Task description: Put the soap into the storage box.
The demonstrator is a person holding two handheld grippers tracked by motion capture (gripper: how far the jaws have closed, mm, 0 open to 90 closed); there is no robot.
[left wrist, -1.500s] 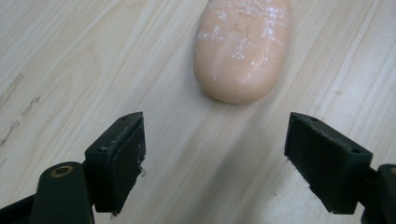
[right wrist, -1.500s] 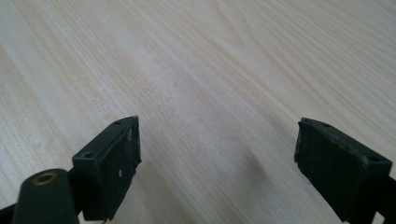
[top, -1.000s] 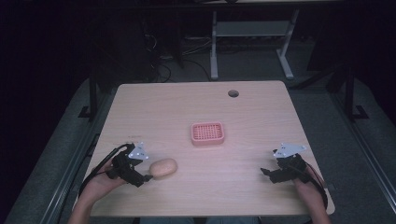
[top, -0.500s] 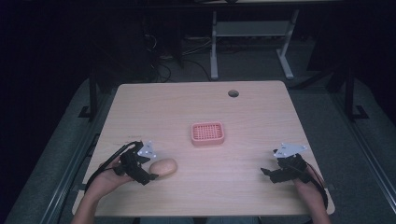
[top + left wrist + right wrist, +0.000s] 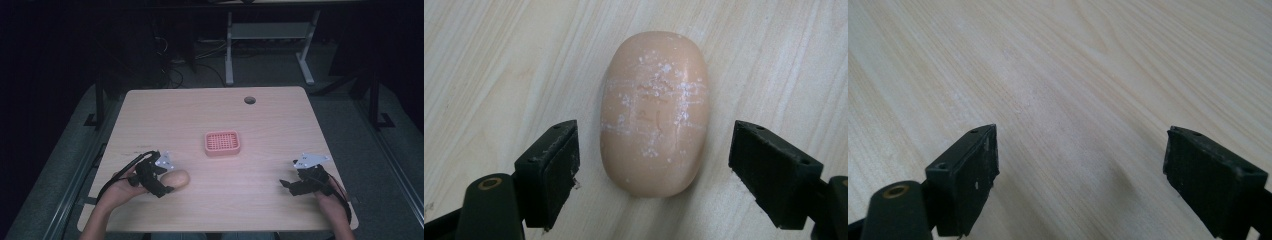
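**Left gripper brought around the soap bar**

The left gripper (image 5: 167, 181) is seen at the near left of the table (image 5: 210, 115), moved in to the right compared with a second ago, so that its spread jaws now flank the peach soap bar (image 5: 176, 178). In the left gripper view, the soap bar (image 5: 653, 112) lies flat on the wood between the two jaws, with a gap on each side and white scuffs across its top. The right gripper (image 5: 291, 185) is held at the near right, unchanged in place, its jaws wide apart over bare wood. A pink basket (image 5: 222, 143) sits mid-table, unmoved.
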